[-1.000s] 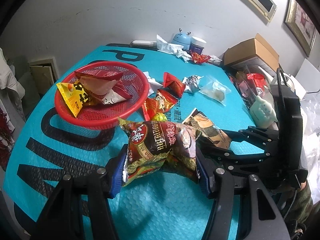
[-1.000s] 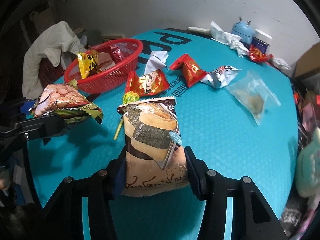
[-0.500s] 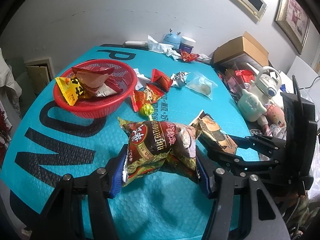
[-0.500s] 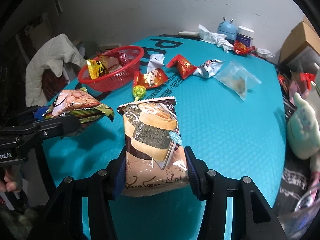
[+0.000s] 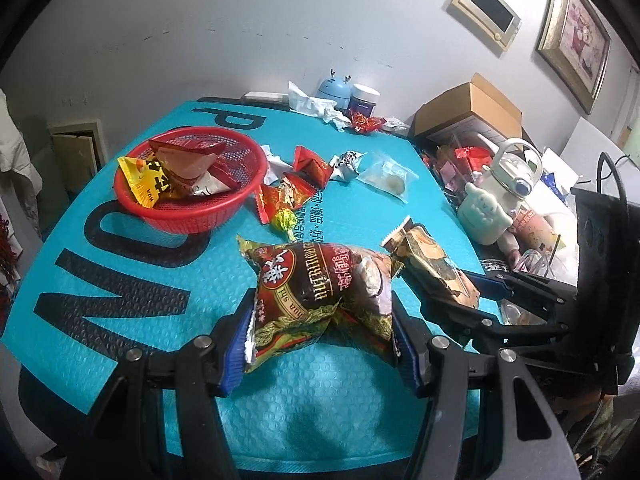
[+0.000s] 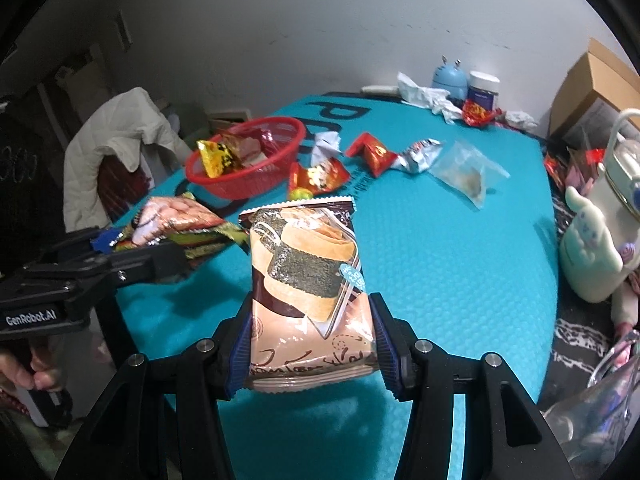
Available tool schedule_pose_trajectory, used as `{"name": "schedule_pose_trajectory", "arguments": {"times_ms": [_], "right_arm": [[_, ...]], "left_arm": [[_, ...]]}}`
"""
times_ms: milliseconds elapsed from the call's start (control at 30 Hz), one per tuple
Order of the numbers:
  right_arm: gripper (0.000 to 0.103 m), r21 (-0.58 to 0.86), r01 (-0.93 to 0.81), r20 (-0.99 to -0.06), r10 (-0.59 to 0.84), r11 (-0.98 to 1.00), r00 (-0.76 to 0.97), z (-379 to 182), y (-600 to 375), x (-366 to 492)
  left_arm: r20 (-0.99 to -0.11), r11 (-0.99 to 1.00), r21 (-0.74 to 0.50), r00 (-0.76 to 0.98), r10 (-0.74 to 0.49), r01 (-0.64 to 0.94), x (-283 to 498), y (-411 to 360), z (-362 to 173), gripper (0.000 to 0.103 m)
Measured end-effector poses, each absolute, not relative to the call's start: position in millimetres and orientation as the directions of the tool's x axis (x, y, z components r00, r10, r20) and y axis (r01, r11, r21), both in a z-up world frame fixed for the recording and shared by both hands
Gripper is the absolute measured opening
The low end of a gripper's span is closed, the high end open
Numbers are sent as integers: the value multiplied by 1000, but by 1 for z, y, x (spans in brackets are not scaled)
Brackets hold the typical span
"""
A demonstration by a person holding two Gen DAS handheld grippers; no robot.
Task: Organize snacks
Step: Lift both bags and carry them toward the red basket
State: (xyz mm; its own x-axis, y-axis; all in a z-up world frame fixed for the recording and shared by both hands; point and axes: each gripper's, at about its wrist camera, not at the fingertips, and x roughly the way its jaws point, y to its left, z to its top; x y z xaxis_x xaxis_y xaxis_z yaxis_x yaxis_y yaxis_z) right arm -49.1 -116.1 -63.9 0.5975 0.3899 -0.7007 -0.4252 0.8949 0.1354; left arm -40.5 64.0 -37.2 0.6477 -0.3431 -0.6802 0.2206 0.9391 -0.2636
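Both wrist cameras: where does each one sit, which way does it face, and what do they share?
Left wrist: sits on the left tool, faces across the teal table to the red basket; its fingers clamp the dark red snack bag, and the right tool shows at right.
Right wrist: sits on the right tool, faces along the table; its fingers clamp the seaweed snack pack, and the left tool and a hand show at left.
Shared: basket, loose wrappers, both packs.
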Motion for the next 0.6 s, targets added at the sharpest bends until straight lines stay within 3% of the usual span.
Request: {"name": "schedule_pose_trajectory", "arguments": {"times_ms": [600], "right_arm": [[52, 56, -516, -654, 422, 855, 628, -20, -64, -20]], "left_arm": [[-606, 950, -253, 736, -304, 184, -22, 113, -6, 59]]}}
